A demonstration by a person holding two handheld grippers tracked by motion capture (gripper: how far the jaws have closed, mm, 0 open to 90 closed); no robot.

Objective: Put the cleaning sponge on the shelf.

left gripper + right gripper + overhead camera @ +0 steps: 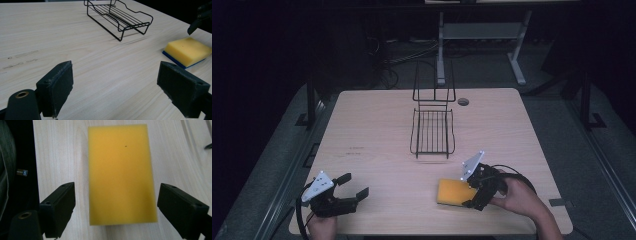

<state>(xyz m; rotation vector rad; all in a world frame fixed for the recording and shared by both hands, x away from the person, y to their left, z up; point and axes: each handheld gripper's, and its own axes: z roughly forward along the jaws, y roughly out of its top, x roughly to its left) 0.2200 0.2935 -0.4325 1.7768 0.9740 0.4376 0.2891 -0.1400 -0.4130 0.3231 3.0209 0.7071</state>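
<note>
Yellow sponge (pixel 455 192) lies flat on the table (pixel 377 145) at about 5 o'clock from centre, near the front edge, yellow face up, blue scouring layer underneath. Wire rack (pixel 432 131) stands at 12 o'clock from the sponge, well apart, empty.

Right gripper (pixel 473 192) sits at the sponge's 3 o'clock end, jaws spread wide, holding nothing. In the right gripper view the sponge (pixel 121 173) lies between the two pads (pixel 60 207), short end nearest, with bare wood showing on either side: not touching yet.

Left gripper (pixel 354 187) rests near 7 o'clock of the table, jaws wide apart, empty, pointed toward the sponge (pixel 188 50) and rack (pixel 118 17).

Step in hand, as I judge it: closing on the sponge for a lift.

To do it well:
- Advance a little further so the pads bracket the long sides nearer mid-length, not just the near end.
- Keep the gap even on both sides; it looks roughly centred now.
- Drop low enough to catch the firmer blue layer, or the foam may fold.
- Squeeze lightly; foam compresses and can spring out.
- Lift straight before swinging toward 12 o'clock.
</note>
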